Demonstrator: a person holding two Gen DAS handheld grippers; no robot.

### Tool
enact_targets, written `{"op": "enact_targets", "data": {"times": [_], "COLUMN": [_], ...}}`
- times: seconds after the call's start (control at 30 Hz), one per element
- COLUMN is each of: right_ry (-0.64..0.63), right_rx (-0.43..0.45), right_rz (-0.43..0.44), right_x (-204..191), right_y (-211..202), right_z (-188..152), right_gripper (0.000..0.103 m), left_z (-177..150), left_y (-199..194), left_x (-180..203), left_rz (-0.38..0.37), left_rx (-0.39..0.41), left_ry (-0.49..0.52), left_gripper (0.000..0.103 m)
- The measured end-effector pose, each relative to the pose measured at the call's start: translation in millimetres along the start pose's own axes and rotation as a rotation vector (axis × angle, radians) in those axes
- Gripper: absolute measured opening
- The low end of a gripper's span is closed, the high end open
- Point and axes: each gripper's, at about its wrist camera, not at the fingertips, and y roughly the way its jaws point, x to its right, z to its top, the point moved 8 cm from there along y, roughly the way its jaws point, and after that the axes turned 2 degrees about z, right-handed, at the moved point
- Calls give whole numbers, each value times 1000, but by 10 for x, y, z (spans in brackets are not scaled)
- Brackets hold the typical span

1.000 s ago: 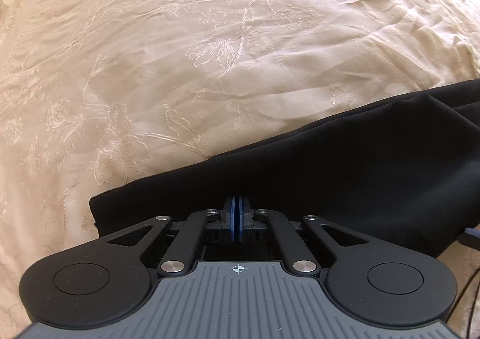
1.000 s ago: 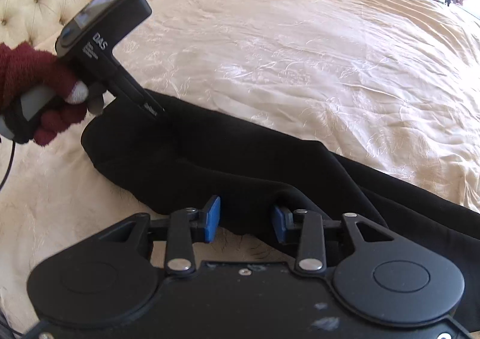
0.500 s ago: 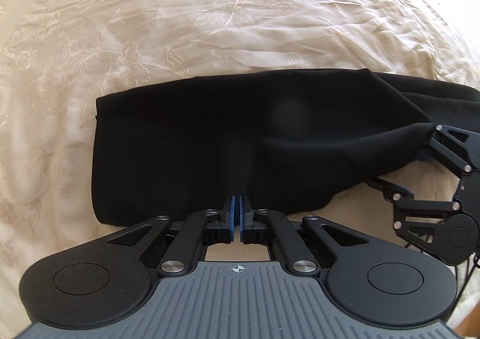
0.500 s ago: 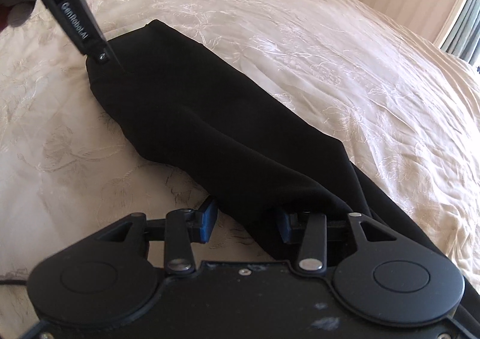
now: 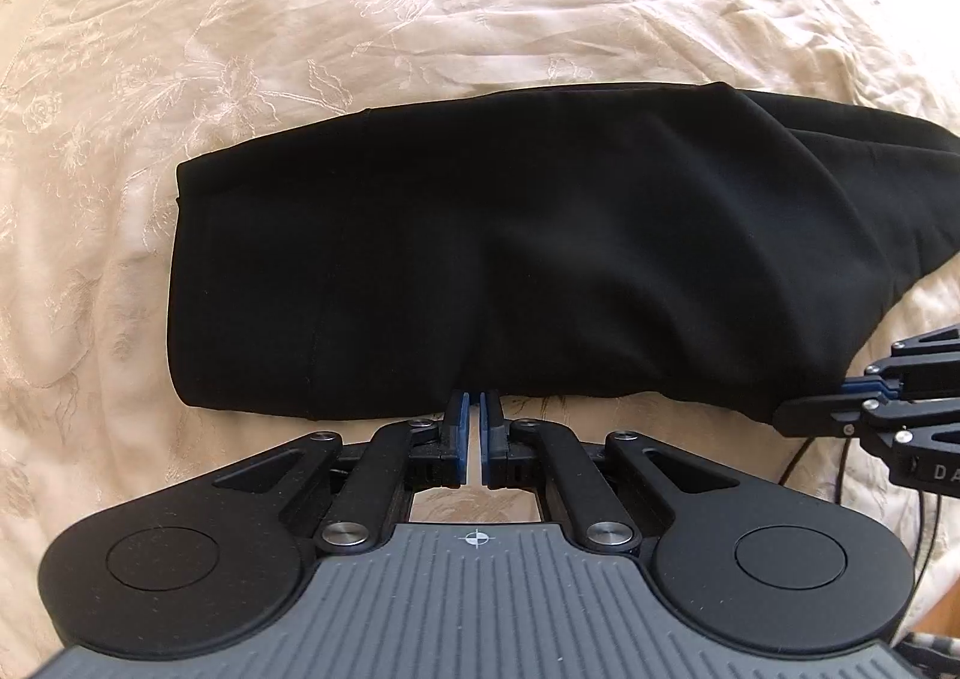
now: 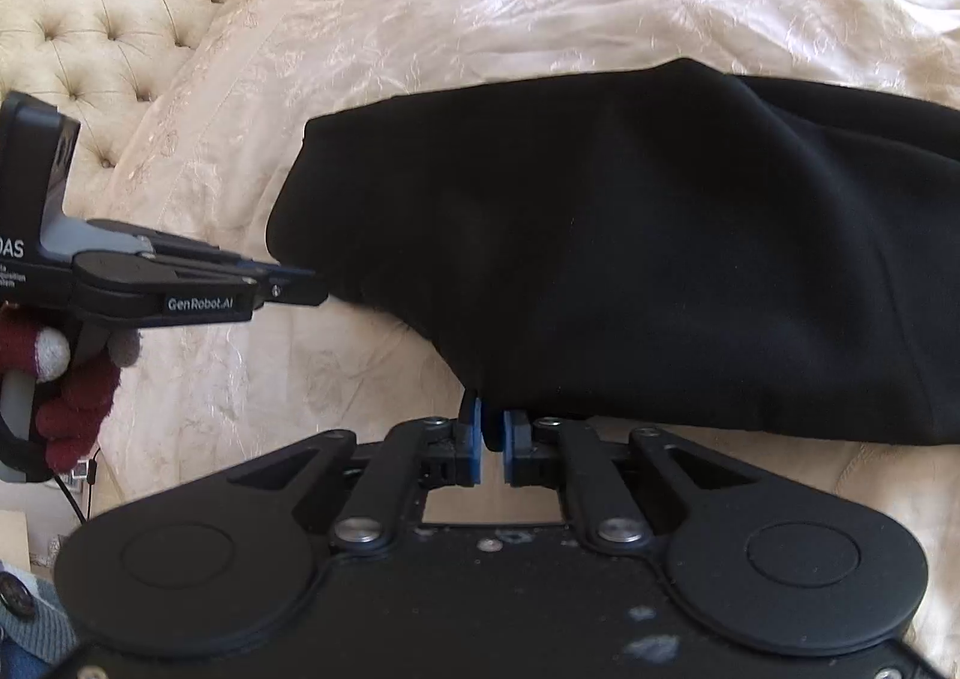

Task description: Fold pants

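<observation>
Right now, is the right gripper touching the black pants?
Touching. The right wrist view shows it: a fold at the near edge of the pants sits between the blue pads of the right gripper, which are closed on it.

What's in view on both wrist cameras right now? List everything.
pants: one, black, folded over, lying across the bedspread.
bedspread: one, cream with embroidered flowers, under the pants.
headboard: one, cream, button-tufted, far left in the right wrist view.
cables: at least two, black, by the right gripper.
left hand: one, maroon glove, holding the left gripper's handle.
left gripper: one, black with blue pads, pads nearly together at the pants' near edge; grip unclear.
right gripper: one, black with blue pads, shut on the pants' near edge.
</observation>
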Motion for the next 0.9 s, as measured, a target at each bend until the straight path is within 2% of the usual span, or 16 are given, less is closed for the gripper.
{"op": "enact_targets", "data": {"times": [0.13,0.2,0.23,0.37,0.5,0.6,0.63,0.7,0.73,0.83,0.9], "right_ry": [25,43,25,11,36,58,47,13,-29,-202,-307], "right_rx": [-94,-133,-126,30,197,206,203,180,173,174,160], "right_rz": [-9,-61,-74,-50,-90,-145,-170,-216,-267,-379,-440], "right_x": [25,55,27,-122,-68,114,180,291,380,559,701], "right_y": [24,43,-3,-336,-599,-590,-560,-485,-477,-445,-426], "right_z": [-214,-292,-328,-255,-52,64,100,167,229,421,526], "right_gripper": [10,13,13,14,18,19,20,20,20,31,34], "left_z": [-46,-74,-64,-9,146,274,307,365,380,371,395], "left_y": [23,27,31,-9,-12,93,159,290,361,671,743], "left_x": [0,-11,-2,40,190,301,326,355,359,271,236], "left_rz": [5,10,18,24,17,16,27,47,53,88,62], "left_rx": [-7,-7,-1,37,81,114,111,98,87,-4,-16], "left_ry": [5,14,23,62,118,151,161,169,168,145,110], "left_gripper": [4,4,4,5,5,6,10,11,11,11,11]}}
